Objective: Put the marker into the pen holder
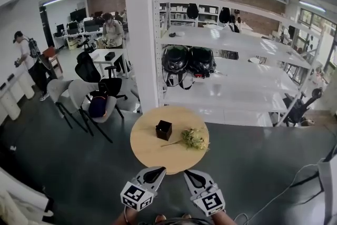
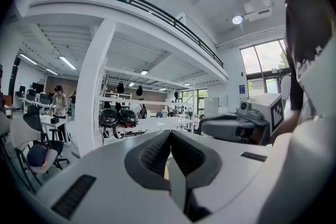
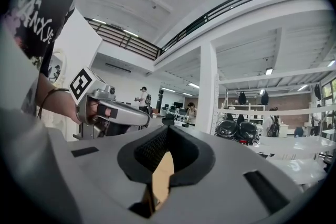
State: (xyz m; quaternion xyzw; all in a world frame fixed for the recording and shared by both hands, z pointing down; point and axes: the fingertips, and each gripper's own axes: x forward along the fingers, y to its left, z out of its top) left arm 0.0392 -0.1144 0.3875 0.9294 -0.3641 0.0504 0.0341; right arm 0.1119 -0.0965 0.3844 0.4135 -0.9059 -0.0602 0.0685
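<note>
On table [image 1: 150, 155], round, tan wood, centre of head view: pen holder [image 1: 164, 129], black, square, upright, stood a little left of the middle. Flowers [image 1: 194, 138], dried, yellowish, lay just right of the pen holder, with a thin stem running toward its foot; whether stem and pen holder touched could not be told. Marker: could not be made out in any view. At the table's near edge: left gripper [image 1: 157, 170], jaws closed flat together, nothing held between them. Right gripper [image 1: 189, 174], jaws likewise pressed together and empty. Both grippers sat side by side, near each other, well apart from the pen holder, tips aimed toward the table. A tan sliver of tabletop showed through the slot below each closed pair of jaws in the gripper views. Behind the table: pillar [image 1: 141, 29], white; shelves [image 1: 237, 68], white, bearing two dark helmets [image 1: 187, 61]. Left of the pillar: chairs [image 1: 87, 95] on dark floor [image 1: 58, 160], desks, and two persons standing further back.
</note>
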